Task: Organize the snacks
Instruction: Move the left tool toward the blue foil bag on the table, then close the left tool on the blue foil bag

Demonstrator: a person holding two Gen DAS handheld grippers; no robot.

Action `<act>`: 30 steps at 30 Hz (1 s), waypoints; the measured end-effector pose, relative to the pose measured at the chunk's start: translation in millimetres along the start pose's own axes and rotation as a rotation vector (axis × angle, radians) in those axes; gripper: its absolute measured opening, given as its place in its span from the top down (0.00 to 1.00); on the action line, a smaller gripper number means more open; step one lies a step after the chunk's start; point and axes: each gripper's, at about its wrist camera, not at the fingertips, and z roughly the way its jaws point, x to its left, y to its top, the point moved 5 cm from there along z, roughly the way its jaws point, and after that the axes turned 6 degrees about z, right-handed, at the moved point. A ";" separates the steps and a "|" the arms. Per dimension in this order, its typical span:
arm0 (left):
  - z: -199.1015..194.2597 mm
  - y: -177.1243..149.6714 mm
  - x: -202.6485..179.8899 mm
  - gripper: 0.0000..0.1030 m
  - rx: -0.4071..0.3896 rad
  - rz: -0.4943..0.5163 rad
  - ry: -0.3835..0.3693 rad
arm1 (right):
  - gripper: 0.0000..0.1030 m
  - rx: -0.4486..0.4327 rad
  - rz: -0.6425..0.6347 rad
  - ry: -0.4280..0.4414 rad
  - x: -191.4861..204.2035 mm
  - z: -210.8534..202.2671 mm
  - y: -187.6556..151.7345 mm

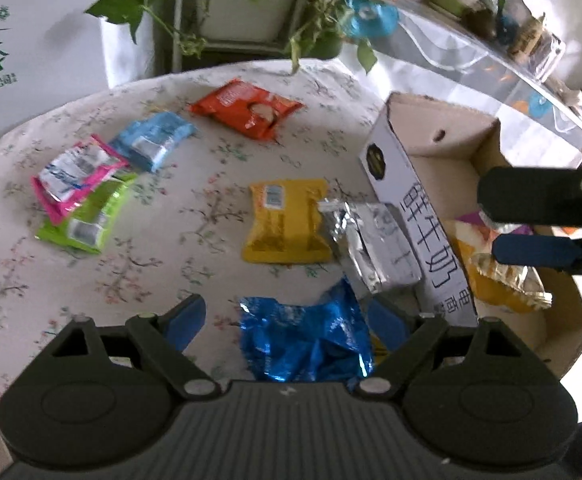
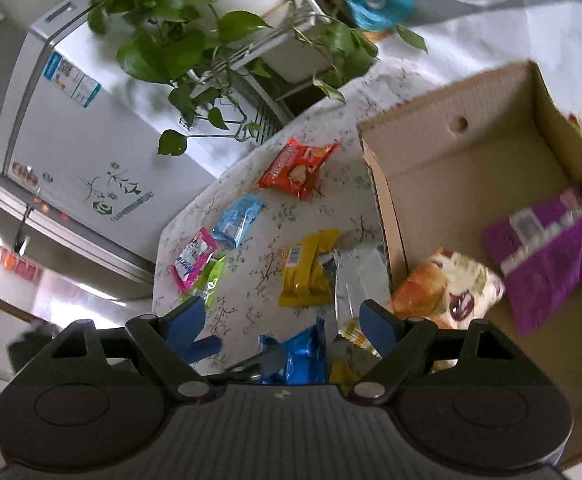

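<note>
My left gripper [image 1: 287, 322] is open low over the floral table, with a crinkled blue packet [image 1: 303, 340] lying between its blue pads [image 1: 187, 320], which do not press on it. My right gripper [image 1: 489, 224] hovers open over the cardboard box [image 1: 443, 136], holding nothing. Inside the box lie a purple packet [image 2: 547, 248] and an orange-and-cream pastry packet [image 2: 451, 284]. On the cloth lie yellow [image 1: 287, 220], silver [image 1: 367, 240], orange [image 1: 247, 110], light blue [image 1: 155, 140], pink [image 1: 75, 176] and green [image 1: 87, 220] packets. The silver one leans against the box.
The table [image 1: 171, 272] is rounded, with its edge at the left and the back. Behind it stand a plant rack with trailing leaves [image 1: 195, 8], a white chest freezer [image 2: 91, 152] and a clear tank [image 1: 471, 60] at the back right.
</note>
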 end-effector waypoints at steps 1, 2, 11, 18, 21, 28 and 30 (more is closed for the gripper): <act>2.5 -1.9 -2.5 0.14 0.001 0.001 -0.003 | 0.14 0.009 0.015 0.009 -1.3 0.9 -2.7; 5.5 -3.7 -4.8 0.14 -0.001 0.000 -0.006 | 0.14 0.013 0.022 0.012 -1.4 1.5 -5.2; 23.9 -24.4 -0.9 0.18 0.005 -0.029 0.055 | 0.14 -0.011 -0.005 0.064 8.0 -6.8 -20.5; 15.9 -35.9 23.2 0.33 -0.009 -0.104 0.092 | 0.14 0.081 0.040 0.066 1.9 7.1 -37.2; 9.1 -42.5 35.7 0.34 -0.019 -0.151 0.116 | 0.14 0.102 0.048 -0.010 -6.1 15.8 -42.5; -8.0 -60.0 60.5 0.36 -0.030 -0.221 0.183 | 0.15 0.079 0.088 -0.141 -28.8 17.0 -43.4; -12.8 -65.5 66.6 0.36 -0.036 -0.236 0.200 | 0.15 0.061 0.083 -0.175 -30.9 15.8 -45.0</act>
